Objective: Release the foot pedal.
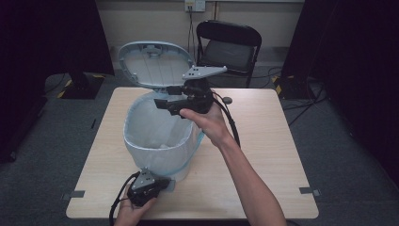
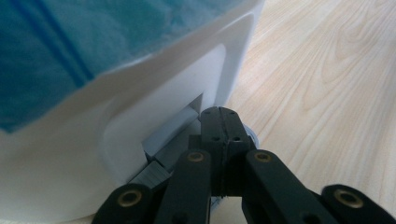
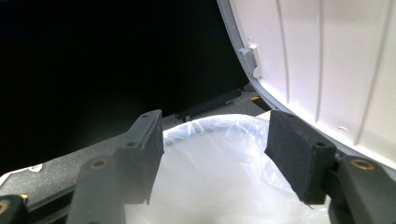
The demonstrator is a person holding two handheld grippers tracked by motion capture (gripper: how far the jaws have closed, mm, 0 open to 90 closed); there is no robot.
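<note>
A white pedal bin [image 1: 160, 141] lined with a pale plastic bag [image 3: 219, 186] stands on the wooden table [image 1: 263, 155], its lid [image 1: 155, 63] tipped up and back. My left gripper [image 2: 223, 116] is shut with nothing between its jaws, its tips against the grey foot pedal [image 2: 170, 133] at the bin's base. In the high view it lies low at the bin's near side [image 1: 162, 184]. Held over the bin's open mouth, my right gripper [image 3: 215, 144] is open and empty, and in the high view it hangs near the far rim [image 1: 165, 104], with the lid's inside [image 3: 327, 60] to its right.
A black folding chair [image 1: 228, 44] stands behind the table. Dark curtains flank the room on both sides. Bare tabletop lies to the right of the bin. Tape marks [image 1: 310, 190] sit near the table's front corners.
</note>
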